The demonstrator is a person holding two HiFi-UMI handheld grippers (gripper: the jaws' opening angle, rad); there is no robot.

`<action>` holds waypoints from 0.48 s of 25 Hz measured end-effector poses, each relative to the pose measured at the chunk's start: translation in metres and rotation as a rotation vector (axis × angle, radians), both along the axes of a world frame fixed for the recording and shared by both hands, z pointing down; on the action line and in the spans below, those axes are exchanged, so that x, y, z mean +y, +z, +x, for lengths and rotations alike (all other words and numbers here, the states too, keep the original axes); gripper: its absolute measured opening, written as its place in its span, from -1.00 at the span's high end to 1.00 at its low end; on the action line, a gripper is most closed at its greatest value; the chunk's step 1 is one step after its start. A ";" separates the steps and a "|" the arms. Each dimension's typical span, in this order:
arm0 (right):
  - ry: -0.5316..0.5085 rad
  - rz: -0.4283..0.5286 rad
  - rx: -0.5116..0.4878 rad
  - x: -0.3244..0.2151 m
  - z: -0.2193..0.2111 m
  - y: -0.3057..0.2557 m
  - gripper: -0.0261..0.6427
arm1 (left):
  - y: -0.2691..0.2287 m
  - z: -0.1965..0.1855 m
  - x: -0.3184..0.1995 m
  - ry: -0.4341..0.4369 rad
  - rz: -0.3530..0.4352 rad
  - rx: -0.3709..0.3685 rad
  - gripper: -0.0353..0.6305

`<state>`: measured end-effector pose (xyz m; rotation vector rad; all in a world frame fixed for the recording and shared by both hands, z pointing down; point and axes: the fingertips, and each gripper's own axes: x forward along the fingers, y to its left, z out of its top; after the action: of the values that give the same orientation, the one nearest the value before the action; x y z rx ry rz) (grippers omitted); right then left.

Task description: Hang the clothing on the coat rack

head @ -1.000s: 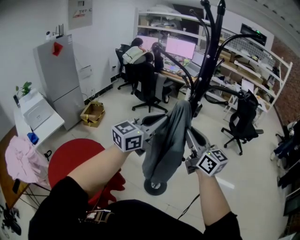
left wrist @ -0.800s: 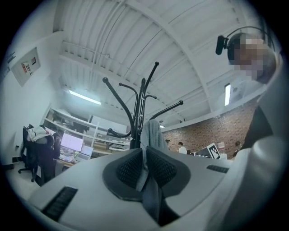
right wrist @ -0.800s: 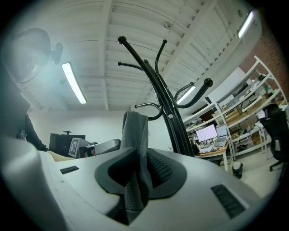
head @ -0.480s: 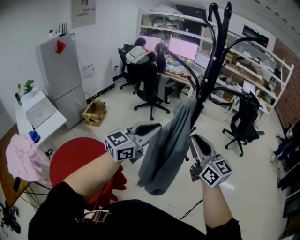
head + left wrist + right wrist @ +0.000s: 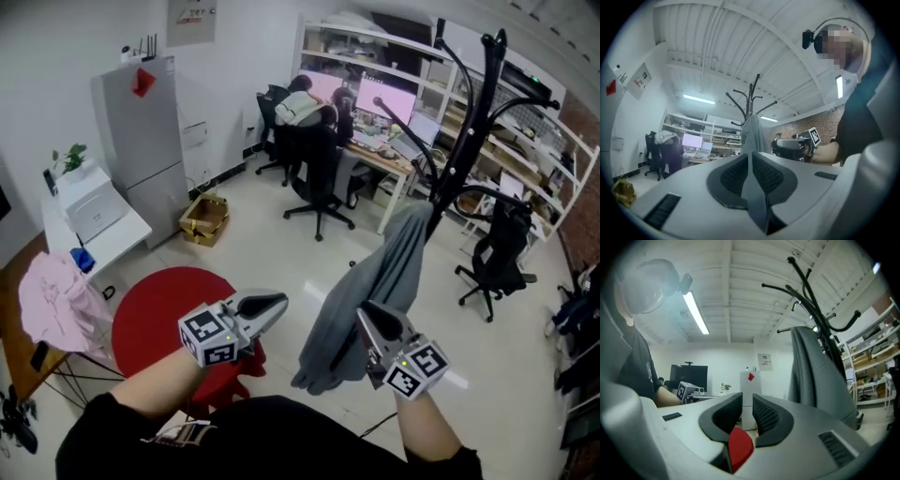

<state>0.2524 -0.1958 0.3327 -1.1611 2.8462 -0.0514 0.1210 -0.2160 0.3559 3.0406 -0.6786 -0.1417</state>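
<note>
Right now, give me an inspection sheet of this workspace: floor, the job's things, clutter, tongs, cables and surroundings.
Surface: pale floor, smooth.
Job's things: grey garment hangs from a lower arm of the black coat rack.
Clutter: red round stool; pink cloth; cardboard box.
Grippers: left gripper tongs shut, empty; right gripper tongs slightly apart, empty, beside the garment.
Cables: what looks like a thin dark cable on the floor by the person.
Surroundings: grey fridge; lit monitors on a desk; black office chair.
</note>
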 end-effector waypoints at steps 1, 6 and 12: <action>-0.023 -0.016 0.001 0.000 -0.015 0.010 0.71 | 0.014 -0.015 0.007 -0.014 -0.030 -0.008 0.86; -0.157 -0.091 0.010 0.003 -0.098 0.060 0.71 | 0.082 -0.103 0.037 -0.147 -0.180 -0.004 0.86; -0.292 -0.168 -0.005 0.011 -0.202 0.120 0.87 | 0.127 -0.206 0.068 -0.307 -0.218 0.024 0.89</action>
<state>0.0508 -0.1850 0.4529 -0.7546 3.0304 -0.3126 -0.0852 -0.1478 0.4833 2.7074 -1.0777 -0.1014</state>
